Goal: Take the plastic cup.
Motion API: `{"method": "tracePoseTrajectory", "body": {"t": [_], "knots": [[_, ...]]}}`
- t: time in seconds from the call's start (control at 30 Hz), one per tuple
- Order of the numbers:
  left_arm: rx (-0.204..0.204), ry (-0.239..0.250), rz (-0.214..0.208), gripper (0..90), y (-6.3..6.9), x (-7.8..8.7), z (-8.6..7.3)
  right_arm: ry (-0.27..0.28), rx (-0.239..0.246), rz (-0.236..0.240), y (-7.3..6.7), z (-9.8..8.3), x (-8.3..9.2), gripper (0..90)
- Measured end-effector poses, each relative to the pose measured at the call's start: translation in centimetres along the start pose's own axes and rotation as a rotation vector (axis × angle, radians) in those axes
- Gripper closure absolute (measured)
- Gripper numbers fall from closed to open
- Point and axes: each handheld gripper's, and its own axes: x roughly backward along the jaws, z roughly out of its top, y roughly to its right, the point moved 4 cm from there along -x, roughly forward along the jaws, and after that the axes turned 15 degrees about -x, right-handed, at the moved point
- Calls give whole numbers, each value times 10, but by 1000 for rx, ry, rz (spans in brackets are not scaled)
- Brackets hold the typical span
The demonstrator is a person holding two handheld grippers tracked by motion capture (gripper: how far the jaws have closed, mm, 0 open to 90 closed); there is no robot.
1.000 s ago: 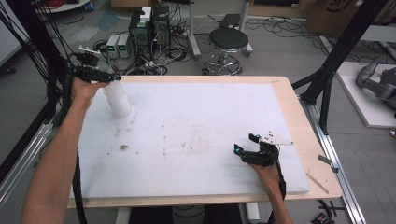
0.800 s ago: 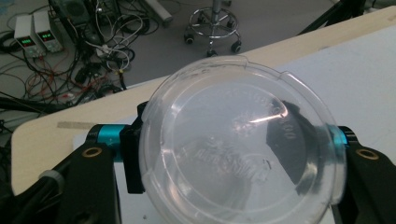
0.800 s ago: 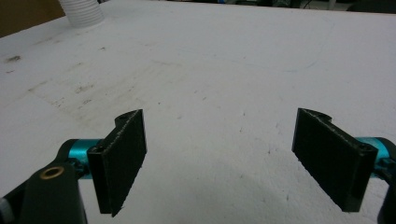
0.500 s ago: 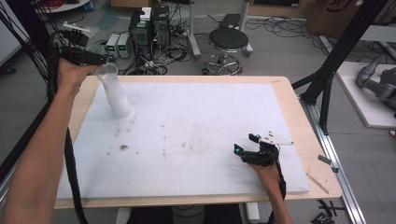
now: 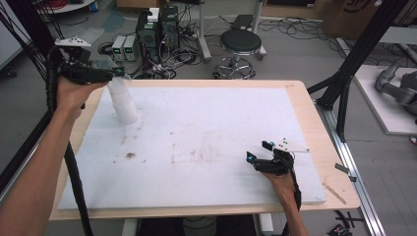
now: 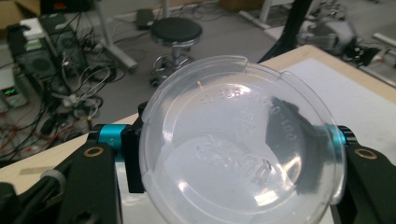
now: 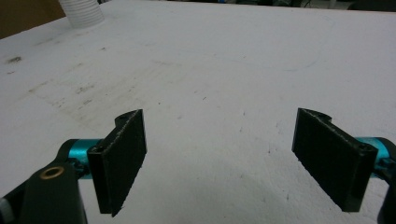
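Note:
My left gripper (image 5: 116,73) is raised over the table's far left corner, shut on a round clear plastic lid (image 6: 240,144) with embossed lettering. In the left gripper view both jaws press on its rim from either side. In the high view the lid (image 5: 104,65) hangs just above a tall white ribbed cup stack (image 5: 124,102) standing on the white board. My right gripper (image 5: 258,151) rests low on the board near the front right, open, with nothing between its fingers (image 7: 120,158). The same stack (image 7: 84,11) shows far off in the right gripper view.
The white foam board (image 5: 211,123) covers most of the wooden table (image 5: 314,123) and carries some dark smudges (image 5: 130,155). Behind the table are a stool (image 5: 240,44), computer boxes and cables (image 5: 157,29). Black frame legs (image 5: 351,59) stand at the right.
My left gripper has risen and drawn back to the left with the clear lid, off the top of the white stack. The right gripper has stayed where it was.

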Motion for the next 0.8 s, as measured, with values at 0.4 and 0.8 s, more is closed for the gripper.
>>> {"method": "tracePoseTrajectory", "body": {"t": [0.4,0.8], "knots": [[-103,108,-117,373,63,18,1,-10,4,-7,0,0,-2,177],[-211,225,-357,373,124,-6,-27,-13,20,-6,-1,0,-2,177]]}}
